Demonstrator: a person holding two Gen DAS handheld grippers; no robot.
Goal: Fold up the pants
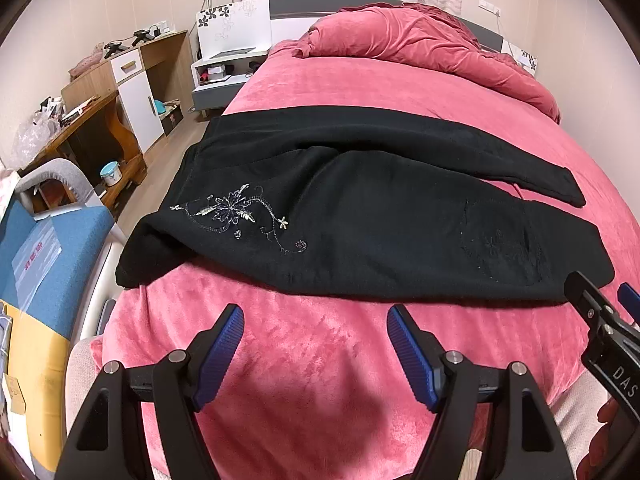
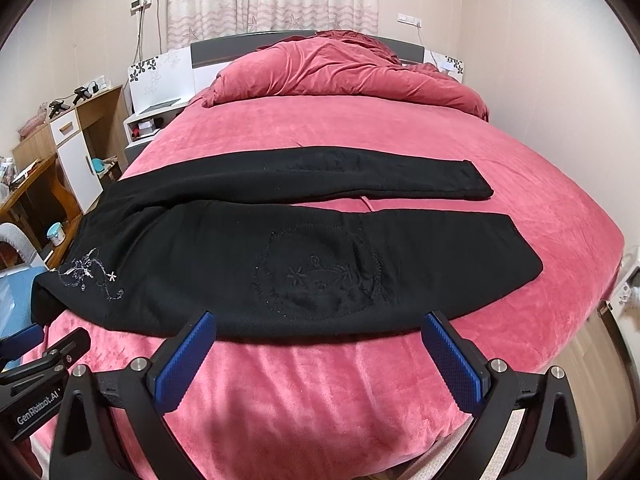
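Black pants (image 1: 360,216) lie flat across the pink bed, waist at the left, legs running right. They carry a silver flower embroidery (image 1: 236,212) near the waist and show in the right wrist view (image 2: 280,256) too. The far leg (image 2: 360,176) lies a little apart from the near one. My left gripper (image 1: 316,316) is open and empty, just short of the pants' near edge. My right gripper (image 2: 318,322) is open and empty, its fingertips at the near edge of the near leg. The right gripper also shows at the right edge of the left wrist view (image 1: 600,296).
The bed (image 1: 320,380) has a pink plush cover and a bunched pink quilt (image 1: 420,40) at the headboard. A wooden desk and cabinet (image 1: 132,84) stand to the left, with a blue and yellow seat (image 1: 44,264) close by. A wall runs along the bed's right side.
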